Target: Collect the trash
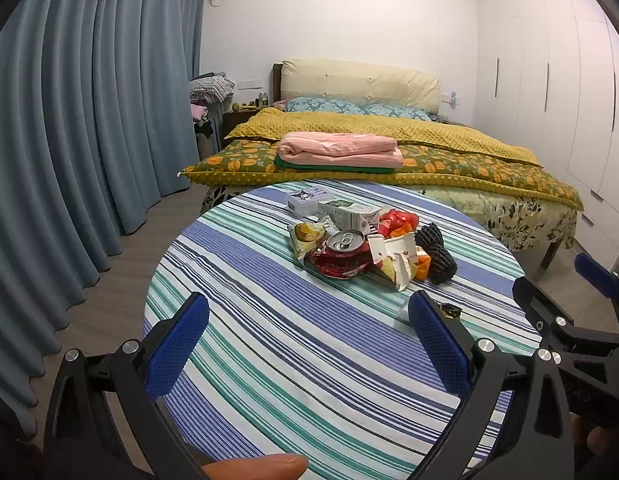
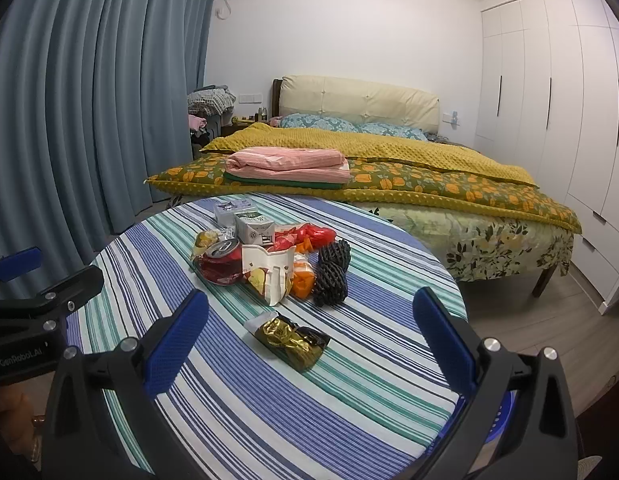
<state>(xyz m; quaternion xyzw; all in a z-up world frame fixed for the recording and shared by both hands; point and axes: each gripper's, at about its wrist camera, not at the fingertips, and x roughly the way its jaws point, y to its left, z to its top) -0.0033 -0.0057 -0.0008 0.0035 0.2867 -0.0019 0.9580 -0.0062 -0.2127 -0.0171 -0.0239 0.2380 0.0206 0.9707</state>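
A pile of trash sits on the round striped table (image 1: 269,360): a crushed red can (image 1: 343,254), a yellow snack bag (image 1: 307,236), a white carton (image 1: 351,212), a red plastic bag (image 1: 397,218), a torn white wrapper (image 1: 397,260) and black foam netting (image 1: 437,258). In the right wrist view the can (image 2: 221,264) and netting (image 2: 331,276) lie beyond a gold-brown wrapper (image 2: 293,340). My left gripper (image 1: 309,344) is open and empty, short of the pile. My right gripper (image 2: 309,344) is open, with the gold-brown wrapper lying between its fingers on the cloth.
A bed (image 1: 389,148) with a yellow quilt and folded pink cloth (image 1: 339,150) stands behind the table. Blue curtains (image 1: 69,120) hang at the left, white wardrobes (image 1: 549,80) at the right. A blue bin rim (image 2: 505,412) shows below the table edge.
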